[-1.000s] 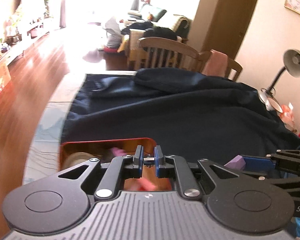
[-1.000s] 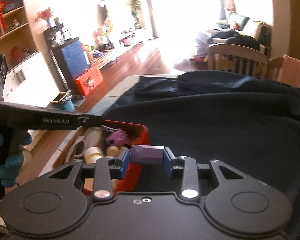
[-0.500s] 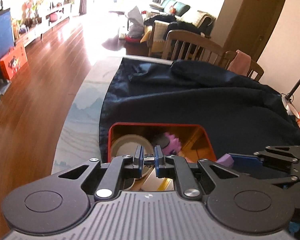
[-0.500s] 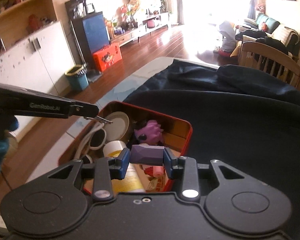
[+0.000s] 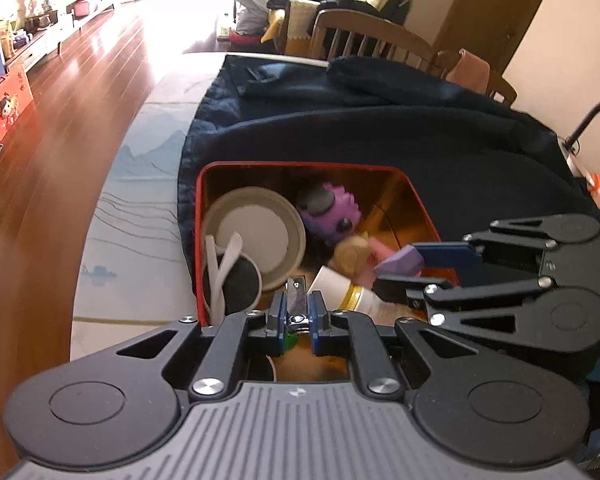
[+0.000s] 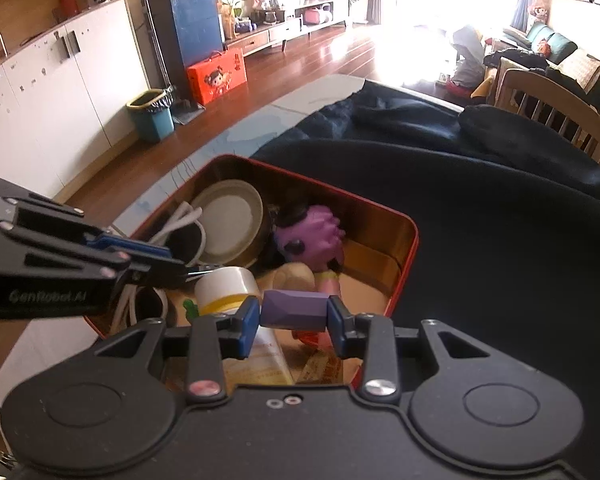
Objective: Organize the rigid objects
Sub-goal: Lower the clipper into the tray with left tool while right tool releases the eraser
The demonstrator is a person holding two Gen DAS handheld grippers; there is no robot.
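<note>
The right claw (image 6: 294, 318) is clamped on a small purple faceted block (image 6: 294, 309), its pads pressing the two end faces, and it holds the block over the near end of an open red tin (image 6: 410, 240) that sits on the dark cloth (image 6: 500, 240) covering the counter. The block looks hard and light, with flat angled faces that give the pads a sure seat; taken across its ends as it is now, it should not twist, and I judge it would take a short drop into the tin without harm. The left claw (image 5: 298, 314) is nearly closed on a thin metal piece, apparently nail clippers (image 5: 296, 294), gripped near one end so that the rest juts forward over the tin's near left corner. That piece is stiff and smooth, so it could slip or pivot in so narrow a hold. The tin is already crowded: a round cream lid (image 5: 256, 232) leans in the far left corner, a purple knobbly toy (image 5: 332, 212) lies toward the far right, a white cord (image 5: 220, 268) loops over something dark along the left wall, and a white bottle with a yellow band (image 6: 226, 290) lies near the middle beside a pale rounded object. Free room is mostly on top of these things.
</note>
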